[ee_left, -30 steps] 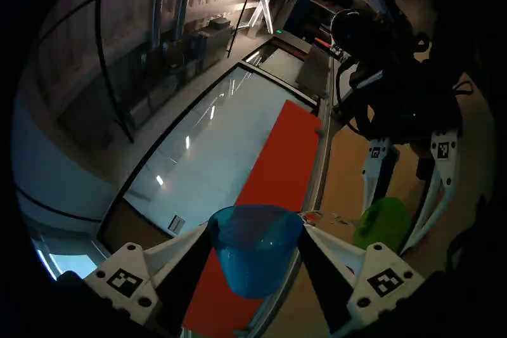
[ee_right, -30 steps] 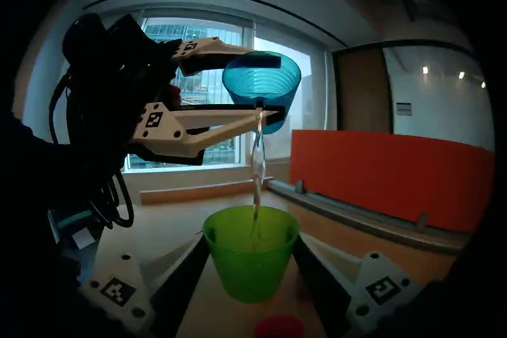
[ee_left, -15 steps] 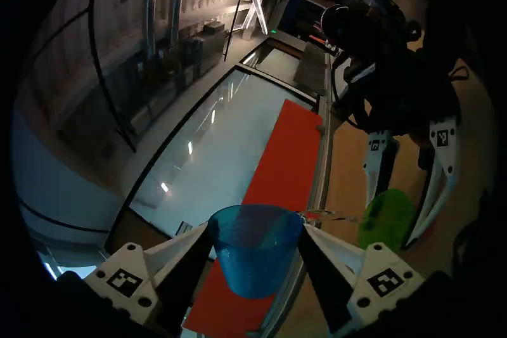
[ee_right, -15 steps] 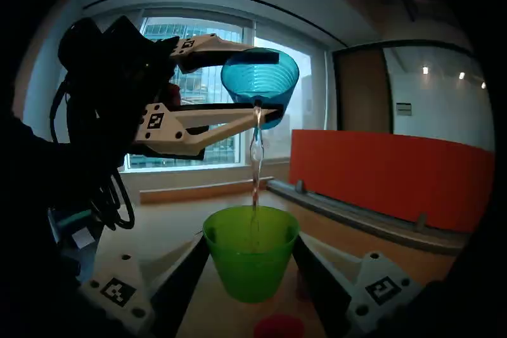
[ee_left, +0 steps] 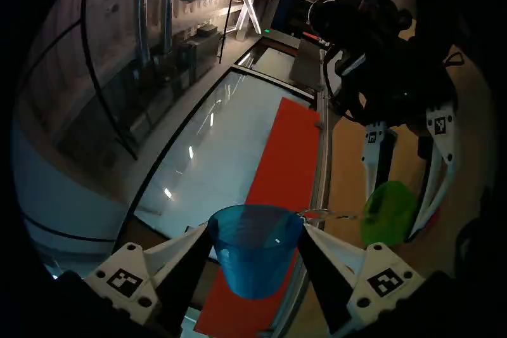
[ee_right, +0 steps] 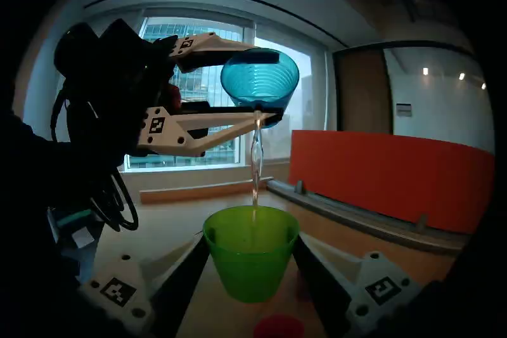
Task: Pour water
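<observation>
One blue cup [ee_right: 260, 78] streams water [ee_right: 255, 167] into green cup [ee_right: 251, 252].

The left gripper [ee_right: 261, 83] is up high, rolled on its side, jaws clamping a blue cup [ee_right: 260, 78]. The right gripper [ee_right: 250, 241] is level below it, jaws clamping a green cup [ee_right: 250, 268].

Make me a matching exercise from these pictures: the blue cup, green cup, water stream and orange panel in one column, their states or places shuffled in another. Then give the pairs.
1. blue cup
2. green cup
3. water stream
4. orange panel

A. upright, lower down, catching
B. tipped, held high, pouring
C. in the background, at the right of the right gripper view
D. falling between the two cups

Pairs: 1-B, 2-A, 3-D, 4-C
</observation>
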Motion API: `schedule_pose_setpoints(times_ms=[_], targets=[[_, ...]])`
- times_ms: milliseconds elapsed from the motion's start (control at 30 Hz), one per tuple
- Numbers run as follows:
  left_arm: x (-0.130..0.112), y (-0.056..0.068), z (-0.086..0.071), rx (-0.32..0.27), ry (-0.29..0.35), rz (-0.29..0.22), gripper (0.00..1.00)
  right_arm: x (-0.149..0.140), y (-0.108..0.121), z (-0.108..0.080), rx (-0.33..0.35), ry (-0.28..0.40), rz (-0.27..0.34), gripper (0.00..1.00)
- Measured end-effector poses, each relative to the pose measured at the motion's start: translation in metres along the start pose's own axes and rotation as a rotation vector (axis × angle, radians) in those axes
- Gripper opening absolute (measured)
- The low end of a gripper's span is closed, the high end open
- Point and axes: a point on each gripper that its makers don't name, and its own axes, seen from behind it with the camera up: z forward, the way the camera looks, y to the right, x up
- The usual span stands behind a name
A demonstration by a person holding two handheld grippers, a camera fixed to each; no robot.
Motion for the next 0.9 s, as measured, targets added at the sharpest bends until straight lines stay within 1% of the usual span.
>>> schedule_pose_setpoints(times_ms=[200,600,900], targets=[[0.0028,-0.0043,-0.0017,0.012,0.005,0.020,0.87,0.0009,0.0008,-0.0005,-0.002,0.001,0.000,0.89],[0.0072,-0.0065,-0.0068,0.008,0.005,0.073,0.87,0.0025,-0.0015,-0.0002,-0.001,0.003,-0.006,0.89],[0.0103,-0.0091,-0.0063,0.014,0.005,0.106,0.87,0.0042,-0.0034,-0.0012,0.000,0.008,-0.007,0.89]])
